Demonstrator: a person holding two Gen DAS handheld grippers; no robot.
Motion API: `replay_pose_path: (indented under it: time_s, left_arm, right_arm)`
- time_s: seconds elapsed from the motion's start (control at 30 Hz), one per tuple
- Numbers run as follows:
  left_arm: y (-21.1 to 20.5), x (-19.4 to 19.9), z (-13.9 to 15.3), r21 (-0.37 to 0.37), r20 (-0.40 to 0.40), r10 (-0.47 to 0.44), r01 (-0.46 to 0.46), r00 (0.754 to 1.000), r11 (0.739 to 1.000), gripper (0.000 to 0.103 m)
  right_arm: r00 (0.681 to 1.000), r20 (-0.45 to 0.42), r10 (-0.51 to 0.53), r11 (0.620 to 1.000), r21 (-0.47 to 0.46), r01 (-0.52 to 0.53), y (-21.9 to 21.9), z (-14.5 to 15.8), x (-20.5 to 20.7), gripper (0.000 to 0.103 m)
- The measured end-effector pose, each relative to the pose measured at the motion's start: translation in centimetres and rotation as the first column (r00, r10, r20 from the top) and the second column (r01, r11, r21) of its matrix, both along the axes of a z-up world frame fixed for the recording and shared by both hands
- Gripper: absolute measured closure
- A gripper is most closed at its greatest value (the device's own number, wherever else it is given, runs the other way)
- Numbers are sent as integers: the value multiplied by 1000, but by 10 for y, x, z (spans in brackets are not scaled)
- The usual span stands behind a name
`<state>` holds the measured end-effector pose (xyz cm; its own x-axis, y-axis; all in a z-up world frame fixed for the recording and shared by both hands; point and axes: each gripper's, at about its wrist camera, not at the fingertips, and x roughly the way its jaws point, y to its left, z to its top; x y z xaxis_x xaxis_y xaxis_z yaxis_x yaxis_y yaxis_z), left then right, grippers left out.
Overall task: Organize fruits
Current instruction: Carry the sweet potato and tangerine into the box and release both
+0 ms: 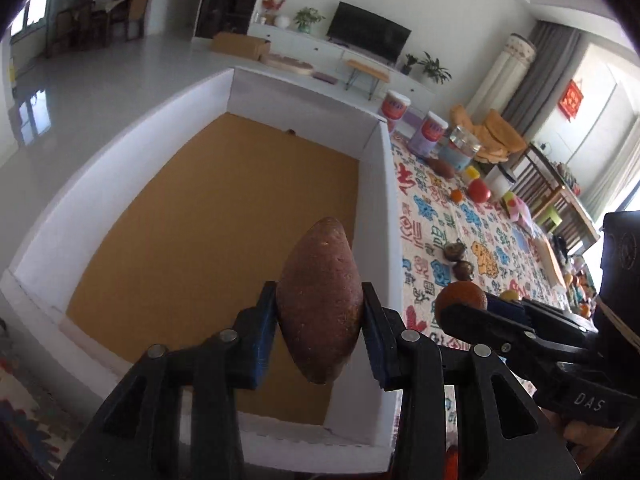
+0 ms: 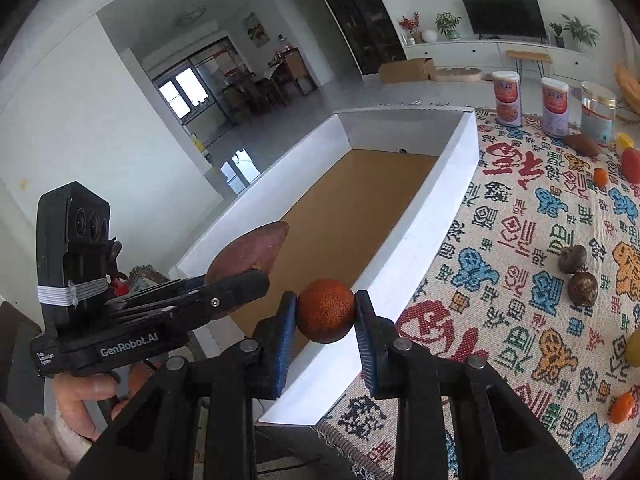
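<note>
My left gripper (image 1: pixel 320 308) is shut on a reddish-brown sweet potato (image 1: pixel 318 300), held upright above the brown floor of a white-walled box (image 1: pixel 248 216). My right gripper (image 2: pixel 326 314) is shut on a dark orange round fruit (image 2: pixel 325 310), held over the box's near right wall (image 2: pixel 432 216). In the right wrist view the left gripper (image 2: pixel 240 284) with the sweet potato (image 2: pixel 250 250) hangs at the left over the box. In the left wrist view the right gripper (image 1: pixel 480 308) and its orange fruit (image 1: pixel 456 300) show at the right.
Right of the box lies a patterned cloth (image 2: pixel 520 240) with two dark round fruits (image 2: pixel 576 276), small oranges (image 2: pixel 600 177), a red fruit (image 2: pixel 632 164), another sweet potato (image 2: pixel 582 145) and three jars (image 2: pixel 554 106). A hand (image 2: pixel 84 404) holds the left gripper's handle.
</note>
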<state>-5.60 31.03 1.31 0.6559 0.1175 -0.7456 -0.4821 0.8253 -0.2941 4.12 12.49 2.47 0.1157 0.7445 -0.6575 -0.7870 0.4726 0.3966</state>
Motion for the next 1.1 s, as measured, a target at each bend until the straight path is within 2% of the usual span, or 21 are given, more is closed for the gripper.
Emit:
replay_pose_path:
  time_s: [0.07, 0.17, 0.27, 0.4, 0.43, 0.47, 0.5, 0.53, 0.57, 0.73, 0.77, 0.8, 0.87, 0.97, 1.03, 1.1]
  left_arm:
    - [18, -2, -21, 3, -56, 56, -56, 997, 998, 63]
    - [28, -7, -39, -10, -92, 86, -88, 992, 996, 62]
    - [24, -5, -40, 44, -108, 86, -82, 990, 996, 62]
    - [27, -3, -40, 55, -99, 107, -102, 989, 993, 58]
    - [28, -4, -38, 55, -93, 111, -106, 989, 993, 50]
    - [27, -4, -37, 57, -85, 117, -112, 989, 992, 37]
    - [27, -5, -33, 63, -70, 127, -123, 989, 990, 30]
    - [26, -6, -31, 72, -54, 137, -133, 989, 988, 15]
    - [24, -6, -28, 78, -36, 145, -142, 989, 987, 10]
    - [2, 9, -18, 29, 34, 89, -90, 995, 995, 10]
    - [-8, 15, -16, 28, 48, 62, -64, 997, 998, 10]
    - [-21, 21, -14, 32, 60, 30, -32, 998, 999, 10]
    - [-50, 37, -11, 45, 73, -53, 50, 996, 998, 10]
    - [-103, 66, -17, 58, 63, -194, 190, 979, 980, 10]
    - [-137, 86, -28, 55, 34, -277, 275, 960, 960, 10]
    - [-169, 106, -43, 45, -17, -352, 352, 936, 935, 10]
  right_arm:
    - [998, -5, 59, 997, -48, -59, 35, -13, -10, 74]
    - [993, -63, 103, 987, -117, -109, 68, -39, -14, 74]
    - [992, -72, 104, 982, -151, -114, 84, -52, -15, 73]
    - [994, -65, 93, 981, -163, -102, 96, -55, -14, 70]
    - [995, -53, 86, 983, -160, -94, 95, -53, -13, 69]
    - [996, -40, 77, 985, -152, -82, 93, -50, -12, 66]
    - [997, -27, 66, 987, -142, -69, 89, -47, -11, 63]
    - [998, -14, 53, 990, -130, -55, 83, -43, -10, 61]
    - [999, 2, 34, 992, -119, -33, 74, -38, -8, 57]
    - [994, 86, -68, 992, -96, 76, 18, -27, 8, 37]
    - [988, 122, -94, 989, -98, 106, 2, -26, 8, 28]
    - [980, 159, -123, 985, -102, 140, -15, -26, 10, 21]
    - [953, 239, -186, 969, -118, 219, -56, -27, 12, 15]
    - [892, 341, -298, 921, -144, 362, -129, -36, 15, 14]
    - [838, 385, -387, 873, -138, 467, -178, -44, 16, 12]
    - [763, 418, -492, 800, -129, 586, -227, -55, 21, 8]
